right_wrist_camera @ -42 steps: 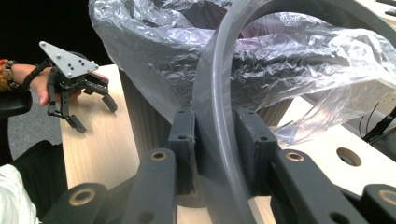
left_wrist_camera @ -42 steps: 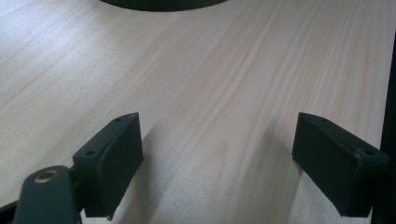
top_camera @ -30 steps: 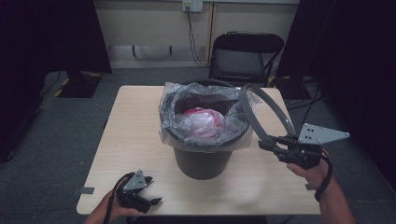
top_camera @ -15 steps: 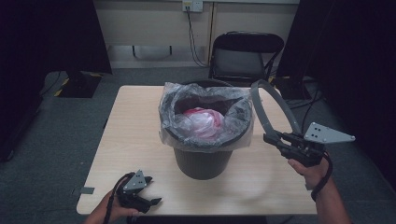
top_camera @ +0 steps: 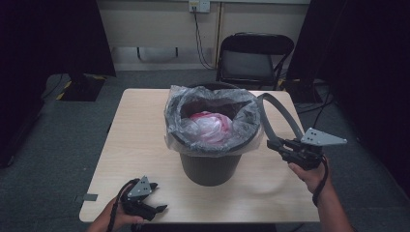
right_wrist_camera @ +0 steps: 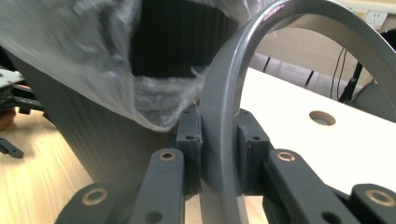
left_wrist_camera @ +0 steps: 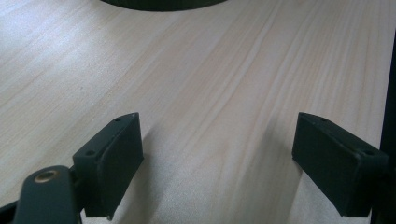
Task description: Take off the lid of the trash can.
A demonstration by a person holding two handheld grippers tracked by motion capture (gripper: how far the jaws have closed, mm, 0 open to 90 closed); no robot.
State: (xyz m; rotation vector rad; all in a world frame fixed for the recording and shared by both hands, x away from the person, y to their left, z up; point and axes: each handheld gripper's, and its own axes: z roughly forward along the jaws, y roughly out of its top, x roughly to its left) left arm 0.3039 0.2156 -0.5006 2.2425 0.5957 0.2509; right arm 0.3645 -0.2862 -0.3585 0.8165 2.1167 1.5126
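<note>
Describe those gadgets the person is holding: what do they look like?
Each hand-held gripper is black, with two blocky jaws on linkage arms with brass-coloured pivot pins. The right hand-held gripper carries a grey three-cornered plate dotted with small holes; the left hand-held gripper has a smaller grey plate and a black cable looping off it. A dark strap circles the right wrist.

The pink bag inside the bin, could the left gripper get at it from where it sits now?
Probably yes: the left gripper is open and empty, and the bin mouth is uncovered above the pink bag.
</note>
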